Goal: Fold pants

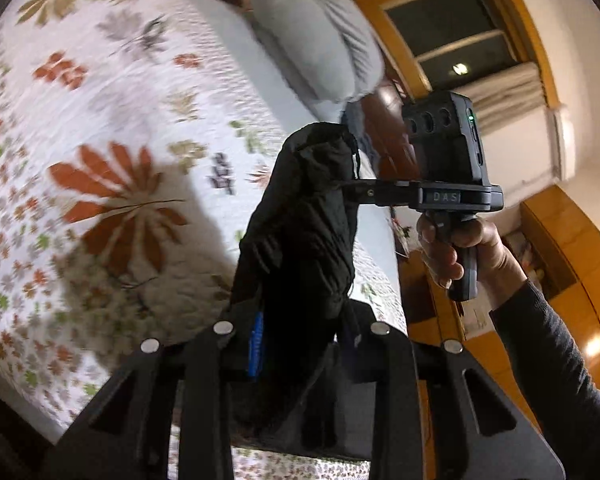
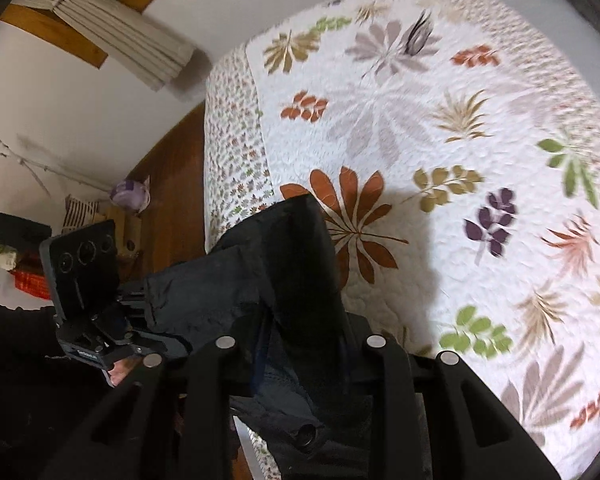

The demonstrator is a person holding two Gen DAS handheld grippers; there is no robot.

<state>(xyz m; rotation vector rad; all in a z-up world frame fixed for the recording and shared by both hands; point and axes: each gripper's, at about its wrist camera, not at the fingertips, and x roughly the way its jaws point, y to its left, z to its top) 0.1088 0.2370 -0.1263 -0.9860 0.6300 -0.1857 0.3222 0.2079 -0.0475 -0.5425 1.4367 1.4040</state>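
1. The pants [image 1: 304, 220] are black and hang in the air above the bed [image 1: 112, 92], bunched into a thick dark column at the centre of the left wrist view. None of the cloth that shows lies flat on the quilt.

2. The left tool [image 1: 300, 336] is clenched on the pants at the lower centre of its own view, with cloth packed between the fingers. In the right wrist view it shows at lower left [image 2: 148, 316], biting one edge of the cloth.

3. The right tool [image 2: 300, 344] is likewise clamped on the pants at the lower centre of its view, with fabric running up from its fingers. In the left wrist view it shows at centre right [image 1: 352, 188], pinching the cloth near its top, with a hand [image 1: 460, 248] on the grip below.

4. Done so far, as I judge it: the garment is picked up at two points and lifted clear of the bed.

5. Not yet done: no neat fold shows. The cloth is crumpled, not laid leg on leg, and which end each tool holds I cannot tell.

6. Left to do, in my judgement: spread or shake the pants straight, lay them on the quilt, then fold them over. The task looks to be at an early stage.
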